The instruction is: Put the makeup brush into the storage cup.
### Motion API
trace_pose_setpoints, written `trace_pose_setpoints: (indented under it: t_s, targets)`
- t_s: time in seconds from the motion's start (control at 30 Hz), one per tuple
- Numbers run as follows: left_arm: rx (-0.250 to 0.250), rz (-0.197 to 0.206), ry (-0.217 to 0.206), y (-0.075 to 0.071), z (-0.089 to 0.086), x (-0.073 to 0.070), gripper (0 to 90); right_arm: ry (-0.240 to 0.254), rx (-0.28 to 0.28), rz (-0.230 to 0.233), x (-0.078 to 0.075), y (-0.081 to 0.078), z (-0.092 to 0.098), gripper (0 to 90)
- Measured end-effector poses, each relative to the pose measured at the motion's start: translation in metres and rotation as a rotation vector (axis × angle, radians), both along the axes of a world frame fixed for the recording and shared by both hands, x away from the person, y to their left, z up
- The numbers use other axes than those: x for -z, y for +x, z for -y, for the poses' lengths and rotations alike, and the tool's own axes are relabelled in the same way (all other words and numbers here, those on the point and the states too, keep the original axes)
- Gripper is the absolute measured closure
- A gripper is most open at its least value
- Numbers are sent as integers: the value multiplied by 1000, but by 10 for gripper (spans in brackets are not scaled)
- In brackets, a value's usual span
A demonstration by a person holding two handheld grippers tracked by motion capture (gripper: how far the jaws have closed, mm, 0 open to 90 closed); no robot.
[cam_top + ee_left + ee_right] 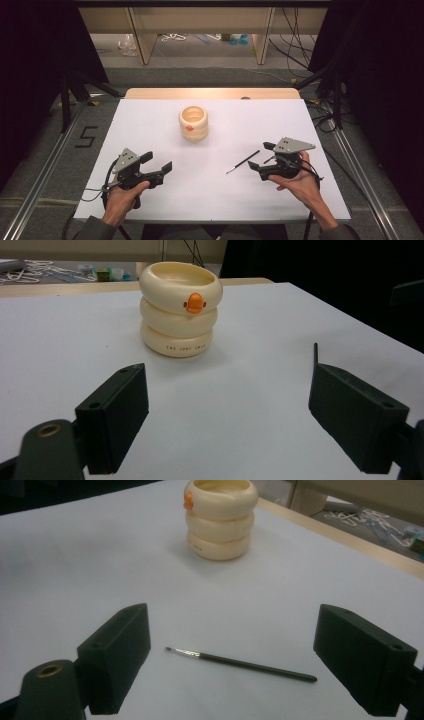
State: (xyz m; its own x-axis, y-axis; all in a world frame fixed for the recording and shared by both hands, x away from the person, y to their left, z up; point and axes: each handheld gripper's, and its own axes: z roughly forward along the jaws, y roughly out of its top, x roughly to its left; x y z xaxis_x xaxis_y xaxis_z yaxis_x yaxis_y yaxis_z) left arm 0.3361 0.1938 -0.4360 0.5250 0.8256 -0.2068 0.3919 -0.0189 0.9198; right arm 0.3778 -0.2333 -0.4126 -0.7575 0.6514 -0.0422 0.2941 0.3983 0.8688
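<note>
The thin brush (240,661) is laid crosswise just ahead of the wide-open right gripper (232,662); the left gripper (227,415), also open, is kept farther off.

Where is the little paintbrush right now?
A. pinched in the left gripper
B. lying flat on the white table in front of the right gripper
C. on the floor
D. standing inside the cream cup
B: the paintbrush lies flat on the white table, between and just ahead of the open fingers of the right gripper, apart from the cream cup.
</note>
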Motion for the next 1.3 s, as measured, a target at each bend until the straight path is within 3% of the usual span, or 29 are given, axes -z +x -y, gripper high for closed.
trace_pose_setpoints:
  t_s: [0.13,0.2,0.4,0.53,0.6,0.7,1.07,1.3]
  targets:
    - [0,-1,0,0,0,0,155,-53,-42,-58,-3,15,-1,163]
    - [0,-1,-1,0,-1,0,155,-97,-61,-68,-4,22,-4,176]
    - [1,1,-2,0,-1,0,155,-158,-95,-101,-8,37,-12,190]
    - [0,1,-1,0,-1,0,155,-225,-142,-114,-8,47,-17,219]
    - [0,0,-1,0,-1,0,155,-219,-142,-115,-7,48,-18,223]
    - [1,-1,-1,0,-1,0,155,-279,-177,-124,-6,56,-23,231]
    - [1,-1,0,0,-1,0,155,-333,-206,-159,-3,68,-32,254]
    - [2,-1,0,0,-1,0,155,-387,-245,-154,-1,72,-38,284]
